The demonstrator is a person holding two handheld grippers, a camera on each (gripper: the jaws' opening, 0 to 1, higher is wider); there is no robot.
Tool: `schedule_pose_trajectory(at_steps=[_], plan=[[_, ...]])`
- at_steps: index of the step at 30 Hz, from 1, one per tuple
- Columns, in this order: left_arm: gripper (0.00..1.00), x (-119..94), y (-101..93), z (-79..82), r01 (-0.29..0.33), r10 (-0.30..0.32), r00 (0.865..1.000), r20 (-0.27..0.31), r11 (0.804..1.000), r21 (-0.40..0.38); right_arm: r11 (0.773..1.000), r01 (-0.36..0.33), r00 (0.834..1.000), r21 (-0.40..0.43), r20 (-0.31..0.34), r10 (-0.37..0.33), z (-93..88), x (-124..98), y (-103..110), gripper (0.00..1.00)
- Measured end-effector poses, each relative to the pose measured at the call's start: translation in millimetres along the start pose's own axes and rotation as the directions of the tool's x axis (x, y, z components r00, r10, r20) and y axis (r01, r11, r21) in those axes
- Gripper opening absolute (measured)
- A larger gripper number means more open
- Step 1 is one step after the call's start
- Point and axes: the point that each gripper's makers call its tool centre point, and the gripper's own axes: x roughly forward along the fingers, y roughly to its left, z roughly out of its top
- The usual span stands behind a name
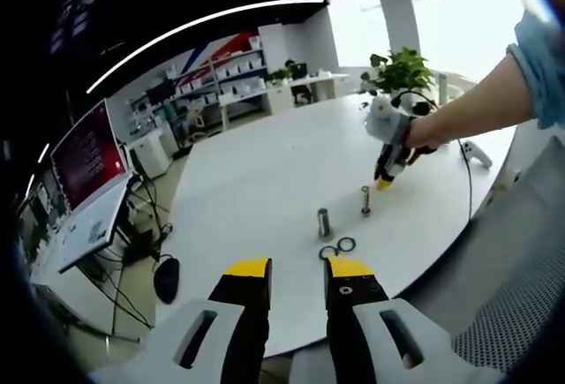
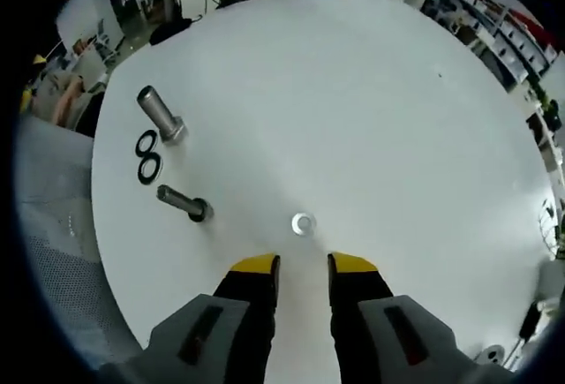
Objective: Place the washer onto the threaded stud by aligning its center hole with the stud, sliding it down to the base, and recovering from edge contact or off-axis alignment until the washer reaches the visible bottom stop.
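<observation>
So my right gripper (image 2: 303,265) hangs over the white table (image 2: 371,93), jaws spread with nothing between them, and the washer (image 2: 303,223) lies flat just ahead. Both studs (image 2: 184,203) stand off left beside two black rings (image 2: 147,157). My left gripper (image 1: 297,269) is spread too, empty.

Shiny metal washer (image 2: 303,222), dull grey metal studs (image 2: 183,202), smooth matt white table (image 2: 353,93), 2 black rubbery rings (image 2: 147,157)

Yellow-tipped black claw (image 2: 303,265), blue sleeve (image 1: 540,66)
</observation>
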Motion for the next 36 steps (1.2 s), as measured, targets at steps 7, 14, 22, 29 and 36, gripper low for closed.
schedule_pose_trajectory(at_steps=[7, 14, 22, 29, 36], plan=[[0.21, 0.8, -0.5, -2.4, 0.003, -0.003, 1.000, -0.016, 1.000, 0.002, 1.000, 0.022, 0.998, 0.022, 0.050, -0.023, 9.3, 14.5, -7.9, 0.23], [0.20, 1.2, -0.6, -3.7, 0.004, -0.004, 1.000, -0.025, 1.000, 0.000, 0.996, -0.031, 0.993, 0.081, 0.113, 0.022, 11.0, 16.7, -2.2, 0.21], [0.20, 1.9, -0.9, -5.8, 0.005, -0.005, 0.999, -0.037, 1.000, 0.003, 0.995, -0.029, 0.983, 0.096, 0.183, 0.011, 12.9, 18.5, -7.9, 0.15], [0.20, 1.8, -1.2, -5.8, 0.006, -0.006, 0.999, -0.037, 1.000, 0.003, 0.995, -0.010, 0.982, 0.101, 0.187, -0.009, 13.6, 16.2, -2.5, 0.14], [0.20, 1.4, -1.0, -4.6, 0.006, -0.006, 1.000, -0.030, 1.000, 0.002, 0.995, -0.009, 0.981, 0.099, 0.195, -0.010, 11.4, 7.9, 4.5, 0.14]])
